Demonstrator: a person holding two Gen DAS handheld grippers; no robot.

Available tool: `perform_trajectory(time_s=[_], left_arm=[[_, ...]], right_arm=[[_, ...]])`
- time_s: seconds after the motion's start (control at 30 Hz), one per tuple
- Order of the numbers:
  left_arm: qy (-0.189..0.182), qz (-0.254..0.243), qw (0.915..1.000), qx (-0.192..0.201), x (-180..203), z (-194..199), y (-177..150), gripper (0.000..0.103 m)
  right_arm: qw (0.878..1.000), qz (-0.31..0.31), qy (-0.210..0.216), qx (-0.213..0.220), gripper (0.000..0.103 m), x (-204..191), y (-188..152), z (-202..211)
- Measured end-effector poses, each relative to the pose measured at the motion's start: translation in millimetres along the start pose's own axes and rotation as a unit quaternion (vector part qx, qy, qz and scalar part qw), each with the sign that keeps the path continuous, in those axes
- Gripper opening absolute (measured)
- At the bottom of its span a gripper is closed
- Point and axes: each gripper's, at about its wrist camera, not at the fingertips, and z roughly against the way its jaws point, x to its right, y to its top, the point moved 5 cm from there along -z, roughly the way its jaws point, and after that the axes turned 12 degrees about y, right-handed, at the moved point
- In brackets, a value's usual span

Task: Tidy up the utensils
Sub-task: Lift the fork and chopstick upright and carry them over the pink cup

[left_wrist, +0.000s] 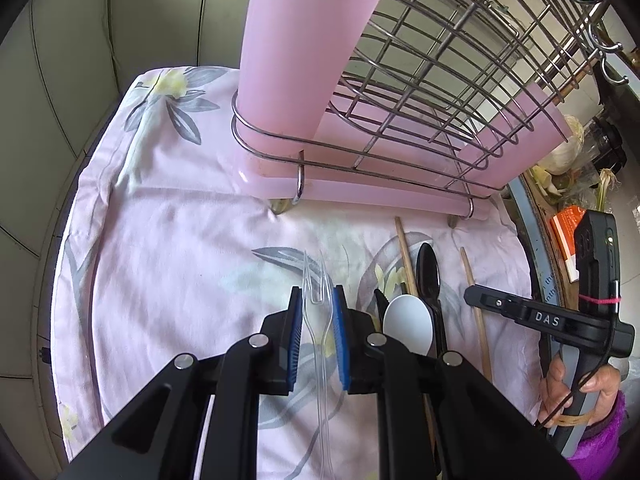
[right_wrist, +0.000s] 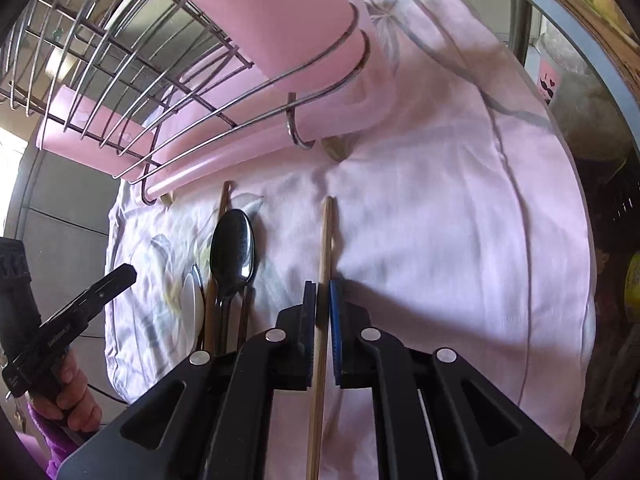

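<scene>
- Left wrist view: we find the left gripper [left_wrist: 316, 300] low over a pink flowered cloth [left_wrist: 172, 240], its two blue pads [left_wrist: 295, 328] standing either side of a clear plastic fork [left_wrist: 314, 292]. A narrow gap shows between each pad and the fork; we judge the jaws partly closed around it, not yet clamped.
- The fork lies flat on the cloth, prongs pointing toward the dish rack [left_wrist: 420, 60].
- Just right of this gripper lie a white spoon [left_wrist: 408, 328], a black spoon [left_wrist: 428, 276] and a wooden chopstick [left_wrist: 406, 256], close together. A serrated black tip shows beside the white spoon; we cannot tell what it belongs to.
- The rack is wire, on a pink drip tray [left_wrist: 360, 192], with a pink cup [left_wrist: 304, 48] held in its near corner ring.
- Right wrist view: the right gripper [right_wrist: 323, 300] has a second chopstick [right_wrist: 326, 248] running lengthwise between its pads [right_wrist: 335, 320]. The pads sit nearly against the stick; we cannot tell whether they press on it. The stick lies on the cloth, its far tip toward the tray, well apart from the spoon cluster.
- The black spoon [right_wrist: 233, 248] lies left of this gripper, bowl upward.
</scene>
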Motion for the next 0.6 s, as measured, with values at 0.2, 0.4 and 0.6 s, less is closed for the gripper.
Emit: perform_trajectory(time_s=[0.2, 0.4, 0.6], left_arm=[[-0.009, 0.003, 0.9997, 0.023, -6.5, 17.5, -0.7, 0.014], [-0.009, 0.01, 0.9965, 0.082, -11.6, 50.6, 1.9, 0.014], [-0.029, 0.029, 0.9884, 0.146, -18.6, 90.8, 5.6, 0.014]], right_arm=[[1.0, -0.002, 0.013, 0.017, 0.007, 1.6, 1.9, 0.8], [0.997, 0.011, 0.038, 0.072, 0.006, -5.4, -7.5, 24.1], [0.985, 0.057, 0.056, 0.151, 0.006, -27.6, -12.7, 71.4]])
